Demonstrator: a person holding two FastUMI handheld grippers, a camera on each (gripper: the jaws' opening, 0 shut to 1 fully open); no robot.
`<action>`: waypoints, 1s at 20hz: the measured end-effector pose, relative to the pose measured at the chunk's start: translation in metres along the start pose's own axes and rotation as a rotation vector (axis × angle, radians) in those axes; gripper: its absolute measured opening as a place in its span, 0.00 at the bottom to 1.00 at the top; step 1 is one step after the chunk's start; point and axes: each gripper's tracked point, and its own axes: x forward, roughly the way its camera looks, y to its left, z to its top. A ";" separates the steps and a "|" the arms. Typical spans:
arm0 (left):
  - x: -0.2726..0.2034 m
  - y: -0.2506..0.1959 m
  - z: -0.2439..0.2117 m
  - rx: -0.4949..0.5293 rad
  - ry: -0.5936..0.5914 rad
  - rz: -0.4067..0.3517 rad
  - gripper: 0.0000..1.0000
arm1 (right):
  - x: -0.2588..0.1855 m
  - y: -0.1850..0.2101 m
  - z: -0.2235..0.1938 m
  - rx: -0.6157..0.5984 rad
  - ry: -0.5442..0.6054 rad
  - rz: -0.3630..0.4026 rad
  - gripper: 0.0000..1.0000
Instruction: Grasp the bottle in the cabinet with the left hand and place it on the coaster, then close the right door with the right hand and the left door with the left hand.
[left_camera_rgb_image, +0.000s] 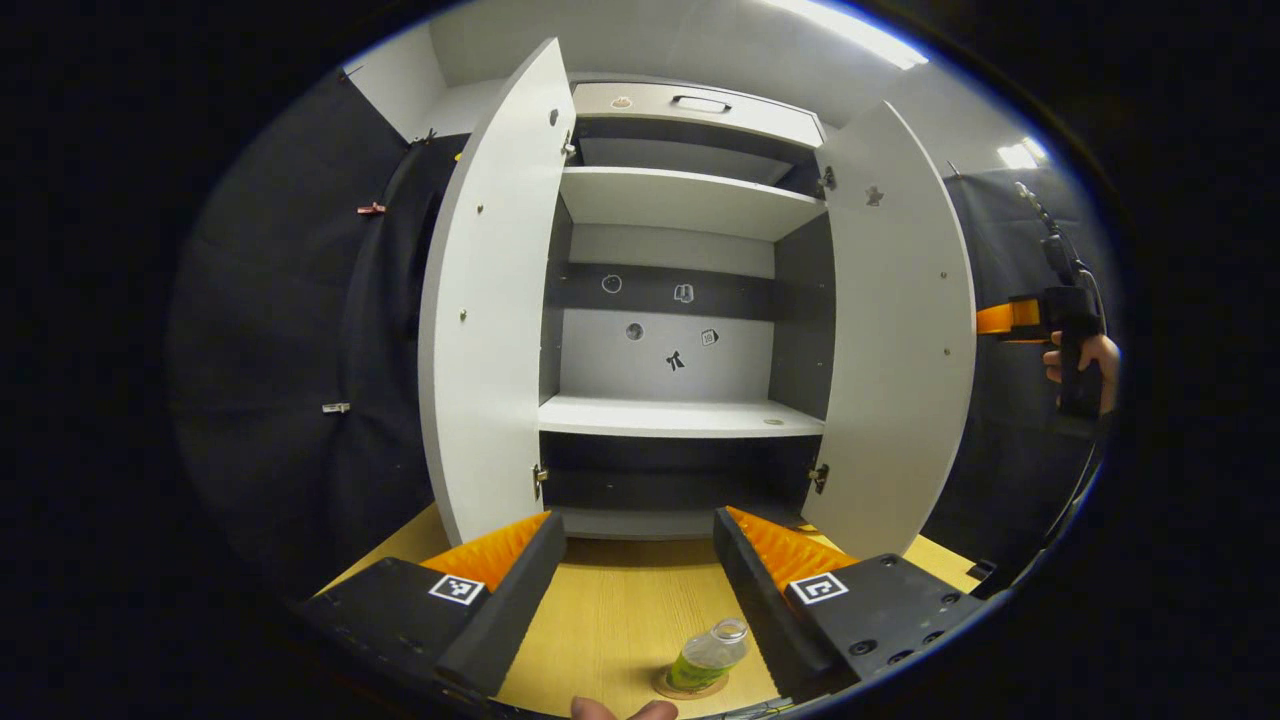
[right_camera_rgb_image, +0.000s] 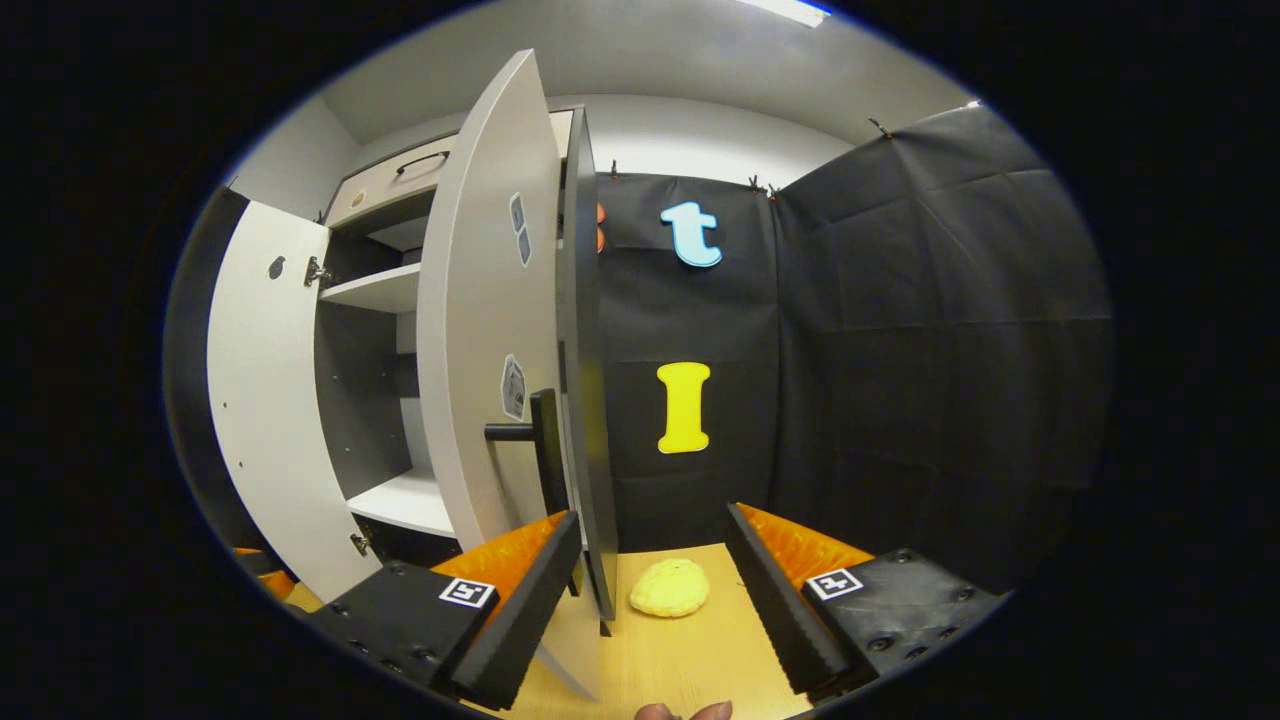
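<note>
Already the bottle (left_camera_rgb_image: 708, 655) sits on its coaster (left_camera_rgb_image: 690, 690) at 6 o'clock on the desk (left_camera_rgb_image: 620, 620). Both tools, left (left_camera_rgb_image: 640, 600) & right (right_camera_rgb_image: 650, 600), gape empty. Next, probably: right tool pushes right door (right_camera_rgb_image: 490, 330) shut.

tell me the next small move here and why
Probably bring the right gripper, jaws open, left onto the right door and push it shut. The bottle already stands on the coaster, the left gripper is open and clear of it, and both doors stand open.
</note>
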 end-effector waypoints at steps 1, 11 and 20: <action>0.000 0.001 -0.002 -0.006 0.006 0.000 0.95 | 0.000 0.001 0.000 0.006 0.001 -0.004 0.94; -0.006 0.034 -0.002 -0.034 0.006 0.002 0.95 | -0.009 0.070 -0.007 0.027 0.009 0.072 0.97; -0.017 0.056 0.010 0.015 -0.029 -0.005 0.95 | 0.011 0.155 -0.016 0.032 0.017 0.175 0.97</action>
